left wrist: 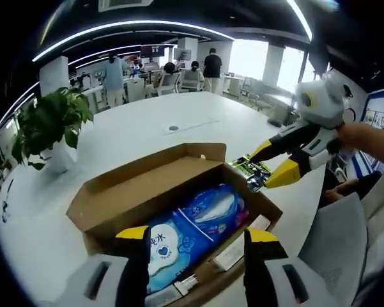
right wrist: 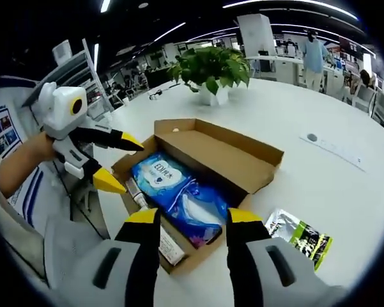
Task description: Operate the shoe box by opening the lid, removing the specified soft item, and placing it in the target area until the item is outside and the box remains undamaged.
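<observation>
The brown shoe box [left wrist: 108, 198] lies open on the white table, its lid flap [right wrist: 225, 152] folded back. A blue soft pack [left wrist: 198, 224] [right wrist: 179, 188] lies inside, beside some small white boxes [right wrist: 169, 246]. My left gripper [left wrist: 198, 236] is open just above the box's near end, over the blue pack. Over the opposite end my right gripper [right wrist: 193, 217] hovers open, also above the pack. Each gripper appears in the other's view: the right gripper [left wrist: 263, 167] and the left gripper [right wrist: 122, 163]. A green and black packet [right wrist: 300, 236] [left wrist: 246, 167] lies on the table next to the box.
A potted plant [left wrist: 51, 121] [right wrist: 211, 67] stands on the table beyond the box. The big white table [left wrist: 179, 115] has a round grommet [left wrist: 173, 128]. A grey chair back [left wrist: 338, 246] is at the table's edge. People and desks are far behind.
</observation>
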{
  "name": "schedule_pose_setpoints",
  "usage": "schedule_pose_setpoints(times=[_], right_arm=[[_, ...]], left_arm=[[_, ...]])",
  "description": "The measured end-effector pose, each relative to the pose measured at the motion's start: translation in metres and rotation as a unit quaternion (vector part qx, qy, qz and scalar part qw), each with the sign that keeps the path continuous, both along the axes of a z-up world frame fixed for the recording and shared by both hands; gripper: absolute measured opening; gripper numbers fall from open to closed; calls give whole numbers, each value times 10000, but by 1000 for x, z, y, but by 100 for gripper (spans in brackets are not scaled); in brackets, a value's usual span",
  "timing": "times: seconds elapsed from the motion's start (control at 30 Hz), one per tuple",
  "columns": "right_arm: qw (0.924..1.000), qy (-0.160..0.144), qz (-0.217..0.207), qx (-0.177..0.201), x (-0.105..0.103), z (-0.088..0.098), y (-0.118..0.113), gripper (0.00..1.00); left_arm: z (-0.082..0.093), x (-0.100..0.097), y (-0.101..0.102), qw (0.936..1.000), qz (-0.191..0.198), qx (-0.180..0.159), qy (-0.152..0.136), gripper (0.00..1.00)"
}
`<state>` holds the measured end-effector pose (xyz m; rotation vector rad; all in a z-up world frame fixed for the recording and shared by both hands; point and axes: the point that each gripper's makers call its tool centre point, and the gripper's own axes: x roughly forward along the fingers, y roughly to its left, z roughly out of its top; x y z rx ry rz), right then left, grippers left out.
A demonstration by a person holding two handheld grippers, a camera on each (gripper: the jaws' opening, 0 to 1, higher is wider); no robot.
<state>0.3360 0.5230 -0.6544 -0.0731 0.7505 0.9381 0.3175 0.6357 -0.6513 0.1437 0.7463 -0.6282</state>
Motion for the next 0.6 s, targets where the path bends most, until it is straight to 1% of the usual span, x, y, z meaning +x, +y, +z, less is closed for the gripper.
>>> schedule_pose_setpoints(times=[0.2, 0.4, 0.6], right_arm=[[9996, 126, 270, 7, -4, -10, 23, 35], [9985, 307, 461, -17, -7, -22, 41, 34], [9974, 416, 581, 8, -6, -34, 64, 33]], left_arm=[[-1, -4, 19, 9999, 128, -65, -43, 65], [-4, -10, 31, 9998, 140, -46, -116, 69], [-3, -13, 44, 9991, 305, -205, -204, 72]])
